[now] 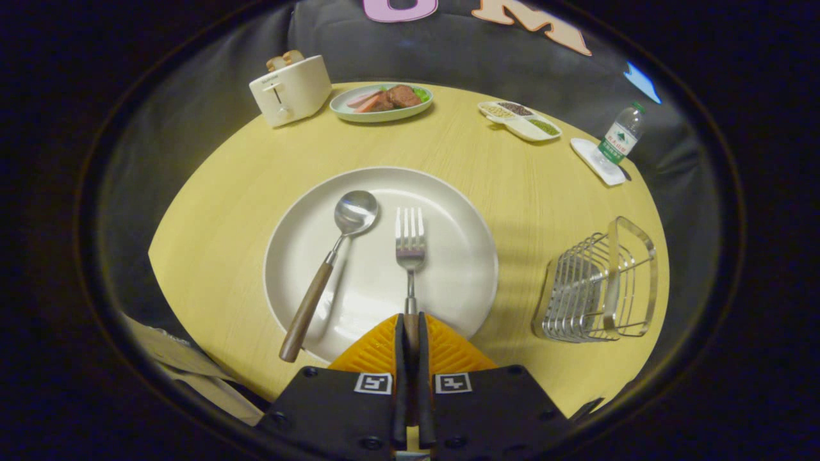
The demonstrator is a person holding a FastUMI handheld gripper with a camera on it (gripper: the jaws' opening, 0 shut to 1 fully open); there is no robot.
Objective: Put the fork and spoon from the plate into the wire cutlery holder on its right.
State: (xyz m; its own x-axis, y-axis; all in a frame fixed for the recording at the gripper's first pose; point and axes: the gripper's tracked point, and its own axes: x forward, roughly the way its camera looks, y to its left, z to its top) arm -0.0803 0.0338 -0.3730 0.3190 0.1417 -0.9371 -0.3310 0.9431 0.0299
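A white round plate (461,256) lies on the yellow table just ahead of my fingers. A fork (410,246) with a wooden handle lies on it, tines pointing away. My gripper (410,326) is shut on the fork's handle, which runs in between the two fingers. A spoon (333,256) with a wooden handle lies to the fork's left, its bowl far and its handle angled over the plate's near left rim. The wire cutlery holder (599,288) stands on the table to the right of the plate.
Beyond the plate stand a cream toaster (289,89), a dish of food (382,102), a divided snack tray (519,120) and a water bottle (621,136) on a white tray. The table's edge curves close on both sides.
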